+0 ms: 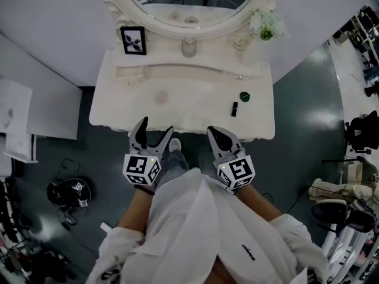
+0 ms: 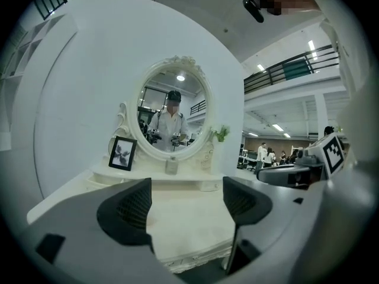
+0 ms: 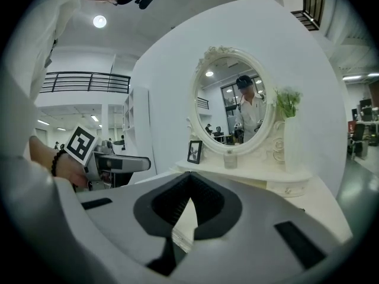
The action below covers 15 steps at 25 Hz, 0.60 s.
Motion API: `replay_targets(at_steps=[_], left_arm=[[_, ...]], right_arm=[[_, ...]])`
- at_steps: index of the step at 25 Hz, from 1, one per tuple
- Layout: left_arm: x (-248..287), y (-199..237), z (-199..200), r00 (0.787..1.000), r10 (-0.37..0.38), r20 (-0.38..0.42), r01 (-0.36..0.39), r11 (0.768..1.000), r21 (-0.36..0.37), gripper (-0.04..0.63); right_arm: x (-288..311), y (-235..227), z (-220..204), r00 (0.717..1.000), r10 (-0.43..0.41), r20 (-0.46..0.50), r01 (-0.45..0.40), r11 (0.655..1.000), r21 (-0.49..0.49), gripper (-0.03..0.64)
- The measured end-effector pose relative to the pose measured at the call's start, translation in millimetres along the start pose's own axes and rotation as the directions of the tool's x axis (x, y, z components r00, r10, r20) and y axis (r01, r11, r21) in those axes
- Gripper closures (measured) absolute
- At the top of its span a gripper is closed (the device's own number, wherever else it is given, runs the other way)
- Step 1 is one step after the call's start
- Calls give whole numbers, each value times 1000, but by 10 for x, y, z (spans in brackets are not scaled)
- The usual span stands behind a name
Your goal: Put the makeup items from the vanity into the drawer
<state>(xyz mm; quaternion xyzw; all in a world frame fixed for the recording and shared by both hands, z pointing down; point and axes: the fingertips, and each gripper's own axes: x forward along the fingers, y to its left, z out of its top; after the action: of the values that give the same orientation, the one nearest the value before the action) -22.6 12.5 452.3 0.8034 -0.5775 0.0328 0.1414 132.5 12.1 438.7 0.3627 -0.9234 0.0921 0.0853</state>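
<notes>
The white vanity (image 1: pixel 136 108) stands just ahead of me under its oval mirror (image 1: pixel 177 5). On its top at the right lie a dark green round compact (image 1: pixel 244 96) and a dark lipstick (image 1: pixel 234 108). A pale pink round item (image 1: pixel 161 97) sits near the middle. A small glass bottle (image 1: pixel 188 47) stands on the raised back shelf. My left gripper (image 1: pixel 156 128) hovers open at the vanity's front edge with nothing between its jaws (image 2: pixel 186 209). My right gripper (image 1: pixel 214 131) is shut and empty (image 3: pixel 188 179), short of the front edge. The vanity's front shows no open drawer.
A black picture frame (image 1: pixel 134 40) stands at the back left and a flower vase (image 1: pixel 266 23) at the back right. A white cabinet (image 1: pixel 18 117) is on the left. Black gear (image 1: pixel 71 191) lies on the dark floor at the left, chairs (image 1: pixel 340 209) at the right.
</notes>
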Motion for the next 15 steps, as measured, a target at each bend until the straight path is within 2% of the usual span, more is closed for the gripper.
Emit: replay_targets(at_steps=[8, 11, 15], left_arm=[[664, 545, -171, 994, 8, -105, -8, 1000, 3, 232], [858, 709, -287, 986, 10, -165, -12, 1000, -9, 232], [1082, 835, -441, 972, -27, -232, 24, 1000, -18, 232]], right_arm=[[808, -182, 5, 998, -44, -39, 44, 999, 8, 598], [1078, -247, -28, 996, -69, -65, 70, 997, 15, 598], [1444, -285, -130, 990, -73, -119, 77, 996, 34, 598]])
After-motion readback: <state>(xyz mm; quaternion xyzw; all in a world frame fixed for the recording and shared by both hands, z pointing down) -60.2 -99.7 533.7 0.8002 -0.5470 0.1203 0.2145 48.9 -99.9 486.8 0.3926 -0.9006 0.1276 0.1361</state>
